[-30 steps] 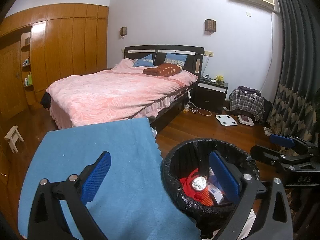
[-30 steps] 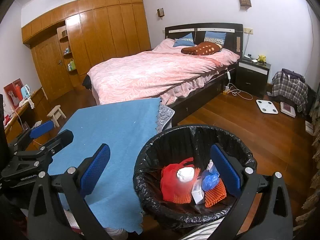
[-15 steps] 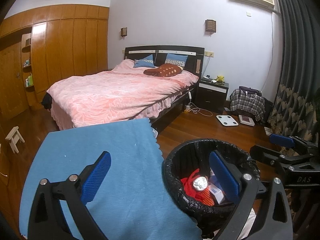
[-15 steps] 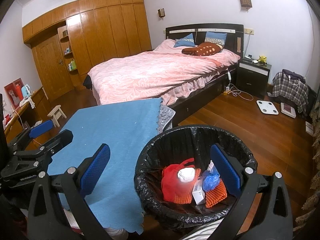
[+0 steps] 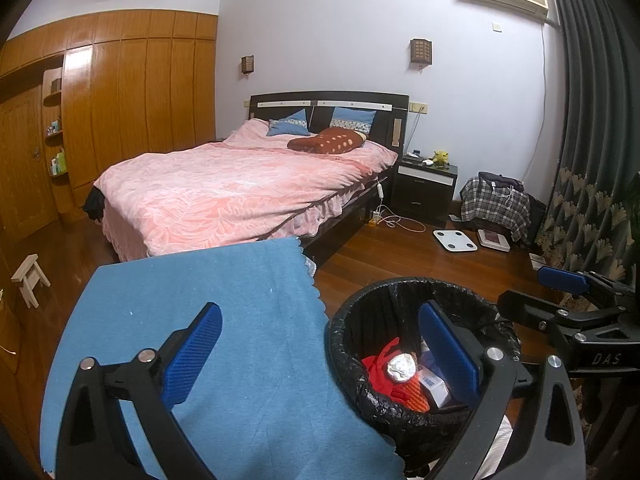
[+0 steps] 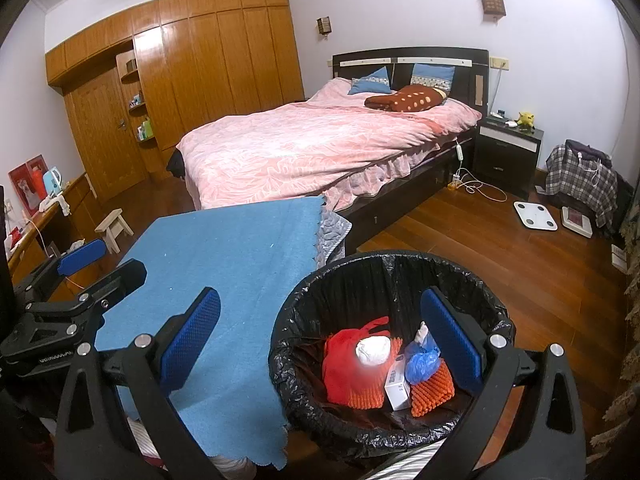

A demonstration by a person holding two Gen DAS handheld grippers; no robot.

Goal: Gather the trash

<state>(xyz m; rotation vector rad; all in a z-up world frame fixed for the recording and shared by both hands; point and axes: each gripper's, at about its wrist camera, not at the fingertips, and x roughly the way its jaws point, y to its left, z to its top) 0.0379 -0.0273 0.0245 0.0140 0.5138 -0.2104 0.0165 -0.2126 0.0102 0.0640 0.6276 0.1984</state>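
Both grippers, left (image 5: 320,354) and right (image 6: 320,334), gape empty above trash bin (image 6: 472,280).

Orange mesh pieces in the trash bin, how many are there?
2 show. One orange mesh piece lies under the red bag; the other lies right of the white box, under the blue bag. More may be hidden below.
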